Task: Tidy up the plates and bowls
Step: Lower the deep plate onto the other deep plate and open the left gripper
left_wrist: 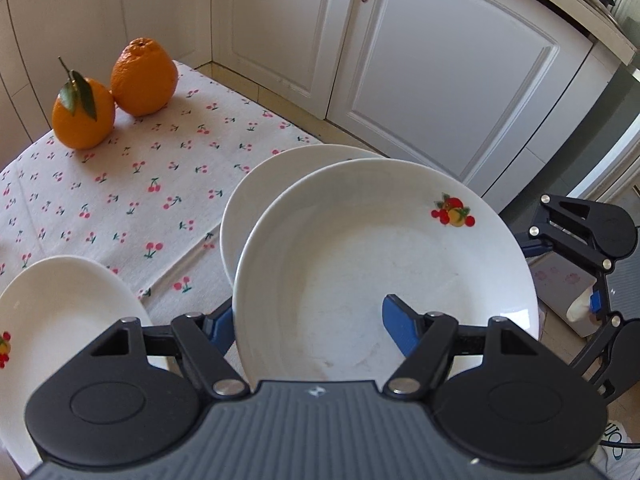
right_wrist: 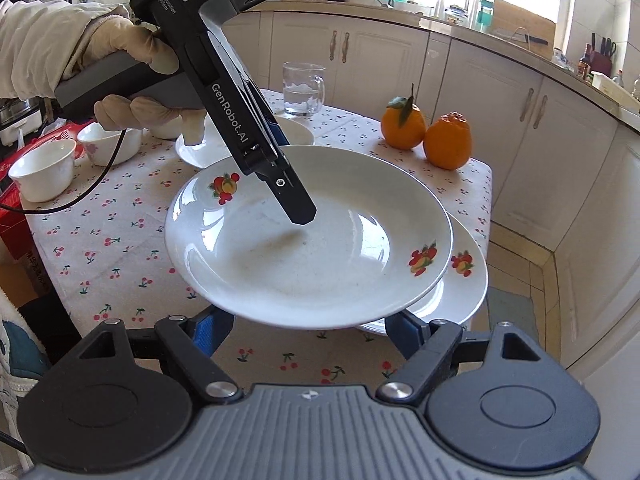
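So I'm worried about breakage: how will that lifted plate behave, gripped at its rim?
The lifted plate looks rigid glazed ceramic, so probably slippery and chip-prone. The left gripper holds it by one edge only, so it may tilt or swing. Lowered onto the plate beneath, it should nest, though it may clink.

White plate (right_wrist: 308, 240), fruit-print rim

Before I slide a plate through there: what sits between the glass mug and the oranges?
Nothing. In the right wrist view only bare cherry-print tablecloth lies between the glass mug and the nearer, leafy orange.
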Tool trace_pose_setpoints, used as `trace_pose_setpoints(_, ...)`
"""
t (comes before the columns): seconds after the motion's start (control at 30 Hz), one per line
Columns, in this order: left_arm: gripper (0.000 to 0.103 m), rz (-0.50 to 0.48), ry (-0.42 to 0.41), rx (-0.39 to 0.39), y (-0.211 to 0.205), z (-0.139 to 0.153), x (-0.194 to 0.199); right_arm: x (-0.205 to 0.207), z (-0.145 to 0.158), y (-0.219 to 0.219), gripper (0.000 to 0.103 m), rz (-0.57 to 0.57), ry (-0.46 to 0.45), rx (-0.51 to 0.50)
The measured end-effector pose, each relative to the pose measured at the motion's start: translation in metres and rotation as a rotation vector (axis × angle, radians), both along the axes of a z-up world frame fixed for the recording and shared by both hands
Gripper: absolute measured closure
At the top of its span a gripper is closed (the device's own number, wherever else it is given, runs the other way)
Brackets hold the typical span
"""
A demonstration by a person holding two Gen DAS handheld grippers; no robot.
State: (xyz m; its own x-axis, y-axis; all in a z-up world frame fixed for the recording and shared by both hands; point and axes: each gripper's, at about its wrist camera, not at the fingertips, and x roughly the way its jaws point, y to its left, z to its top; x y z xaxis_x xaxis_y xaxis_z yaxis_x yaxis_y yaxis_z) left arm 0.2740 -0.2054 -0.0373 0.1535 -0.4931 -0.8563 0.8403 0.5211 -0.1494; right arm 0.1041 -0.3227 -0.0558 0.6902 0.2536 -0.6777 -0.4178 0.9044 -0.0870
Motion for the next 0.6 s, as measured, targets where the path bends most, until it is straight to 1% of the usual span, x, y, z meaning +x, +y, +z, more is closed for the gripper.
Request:
trace_pose_setpoints(0.33, 0.03, -0.041, 0.02, 0.004, -0.034, -0.014, 0.014, 0.006, -0.004, -0.021, 0.017, -0.061, 0.021, -0.001)
trace_pose_setpoints(0.47, 0.03, -0.055, 0.021, 0.004, -0.042, -0.017, 0.017, 0.01, -0.005, -0.027, 0.017, -0.078, 0.037, 0.022)
trace_pose_setpoints(0.6, 0.03, -0.06, 0.038, 0.008, -0.047, -0.019, 0.022, 0.014, -0.006, -0.031, 0.017, -0.093, 0.051, 0.038)
